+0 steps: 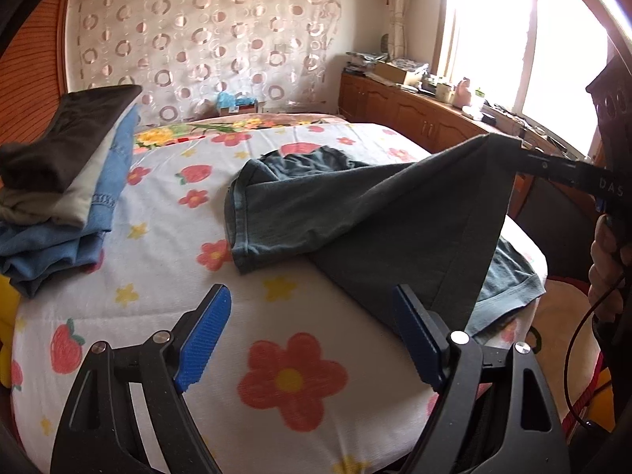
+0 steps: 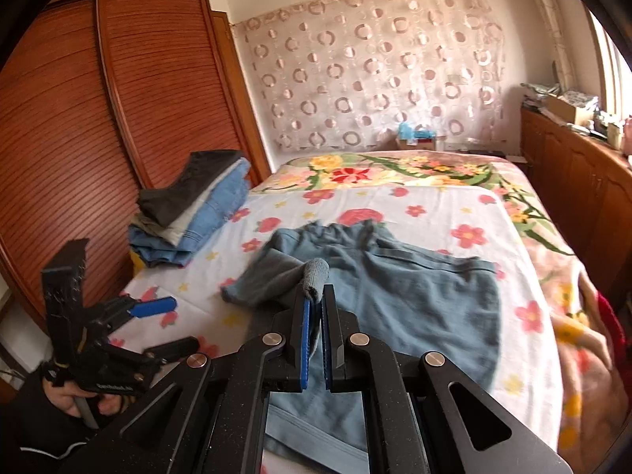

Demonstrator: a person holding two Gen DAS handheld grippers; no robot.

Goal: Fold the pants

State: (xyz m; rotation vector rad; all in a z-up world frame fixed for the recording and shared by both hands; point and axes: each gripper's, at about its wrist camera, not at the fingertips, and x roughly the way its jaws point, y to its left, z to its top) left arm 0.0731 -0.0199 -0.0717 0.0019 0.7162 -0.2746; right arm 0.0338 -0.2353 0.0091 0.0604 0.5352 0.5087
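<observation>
Grey-blue pants (image 2: pixel 410 296) lie spread on the flowered bed sheet (image 2: pixel 454 205). My right gripper (image 2: pixel 315 300) is shut on a bunched fold of the pants' fabric, which pokes up between its blue pads. In the left wrist view that same gripper (image 1: pixel 517 150) holds a corner of the pants (image 1: pixel 355 213) raised above the bed, so the cloth hangs as a slanted sheet. My left gripper (image 1: pixel 312 296) stands open over the sheet (image 1: pixel 166 308), just left of the hanging cloth, with nothing between its fingers. It also shows at the lower left of the right wrist view as the left gripper (image 2: pixel 158 324).
A stack of folded clothes (image 1: pixel 67 181) sits at the bed's left side beside a wooden wardrobe (image 2: pixel 98 118). Low wooden cabinets (image 1: pixel 403 114) with clutter run under the window on the right. A patterned curtain (image 2: pixel 375 71) hangs behind the bed. A hand (image 1: pixel 608 260) holds the right gripper.
</observation>
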